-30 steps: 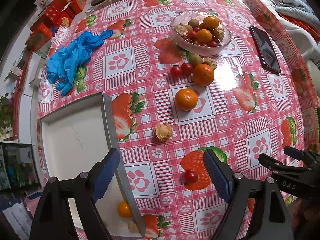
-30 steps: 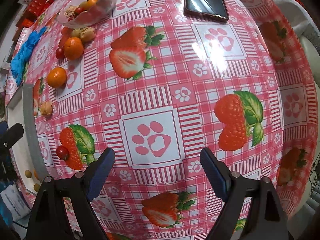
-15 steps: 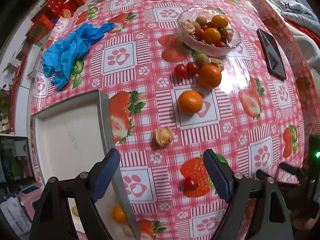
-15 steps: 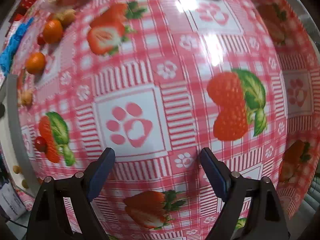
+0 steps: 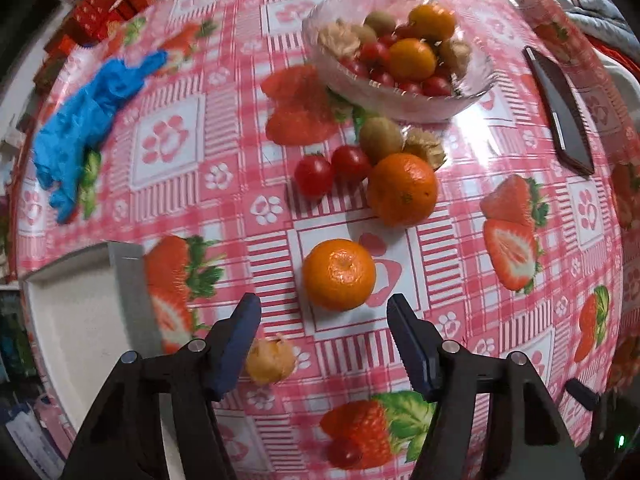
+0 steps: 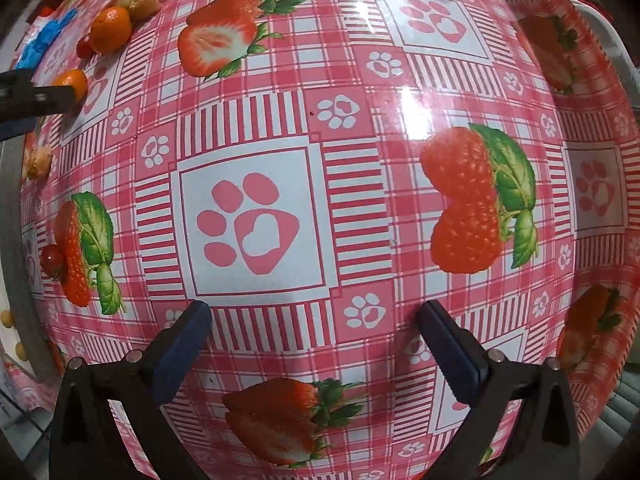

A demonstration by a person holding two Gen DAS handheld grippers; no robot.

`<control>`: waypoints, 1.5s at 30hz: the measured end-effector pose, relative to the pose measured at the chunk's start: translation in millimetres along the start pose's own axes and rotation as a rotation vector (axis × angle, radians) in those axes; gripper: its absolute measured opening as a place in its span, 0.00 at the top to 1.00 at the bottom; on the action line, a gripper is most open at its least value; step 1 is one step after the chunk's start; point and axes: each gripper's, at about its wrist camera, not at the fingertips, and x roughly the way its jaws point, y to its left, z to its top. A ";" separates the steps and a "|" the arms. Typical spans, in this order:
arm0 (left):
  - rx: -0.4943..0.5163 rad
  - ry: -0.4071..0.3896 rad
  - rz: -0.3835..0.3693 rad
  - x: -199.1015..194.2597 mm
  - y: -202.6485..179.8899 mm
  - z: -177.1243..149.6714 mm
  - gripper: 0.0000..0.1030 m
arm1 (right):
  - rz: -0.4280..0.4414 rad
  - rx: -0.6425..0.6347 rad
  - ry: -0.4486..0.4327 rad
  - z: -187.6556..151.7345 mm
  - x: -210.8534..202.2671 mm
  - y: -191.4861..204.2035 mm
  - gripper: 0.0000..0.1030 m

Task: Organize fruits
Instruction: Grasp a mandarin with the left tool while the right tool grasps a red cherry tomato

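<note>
My left gripper [image 5: 324, 312] is open and empty, just short of a small orange [image 5: 339, 275] on the tablecloth. A papery husk fruit [image 5: 270, 361] lies beside its left finger. Farther off sit a larger orange [image 5: 402, 189], two cherry tomatoes [image 5: 332, 170], a kiwi [image 5: 381, 140] and another husk fruit [image 5: 425, 147]. A glass bowl [image 5: 472, 92] holds more fruit. A white tray [image 5: 80, 344] lies at the left. A lone cherry tomato [image 5: 343, 453] sits near the front. My right gripper [image 6: 316, 320] is open and empty over bare cloth; the left gripper [image 6: 60, 96] shows at its left edge.
Blue gloves [image 5: 86, 120] lie at the back left, red boxes [image 5: 108, 4] beyond them. A black phone [image 5: 562, 114] lies at the right. In the right wrist view the tray rim [image 6: 20, 280] and cherry tomato [image 6: 51, 260] are at the left.
My left gripper has moved forward and down toward the small orange, which now sits just ahead of the fingertips. My right gripper has drifted closer to the table.
</note>
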 end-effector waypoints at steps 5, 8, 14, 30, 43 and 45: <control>-0.018 0.001 -0.003 7.0 4.2 2.7 0.34 | -0.002 0.003 -0.028 -16.0 -15.1 7.3 0.00; -0.021 -0.001 -0.002 10.0 3.2 3.5 0.34 | -0.004 0.003 -0.030 -20.6 -16.2 6.4 0.00; -0.012 -0.016 -0.027 14.7 2.4 9.2 0.57 | 0.027 -0.015 0.025 -16.2 -19.9 10.9 0.00; -0.118 -0.114 -0.035 -41.4 63.2 -27.6 0.62 | 0.228 -0.218 -0.058 0.8 -54.5 121.9 0.14; -0.240 -0.070 0.019 -57.5 136.6 -118.1 0.62 | 0.139 -0.377 -0.044 -7.6 -51.6 197.5 0.76; -0.249 -0.065 0.023 -57.8 142.1 -126.4 0.62 | 0.128 -0.380 -0.041 -10.2 -52.7 205.5 0.76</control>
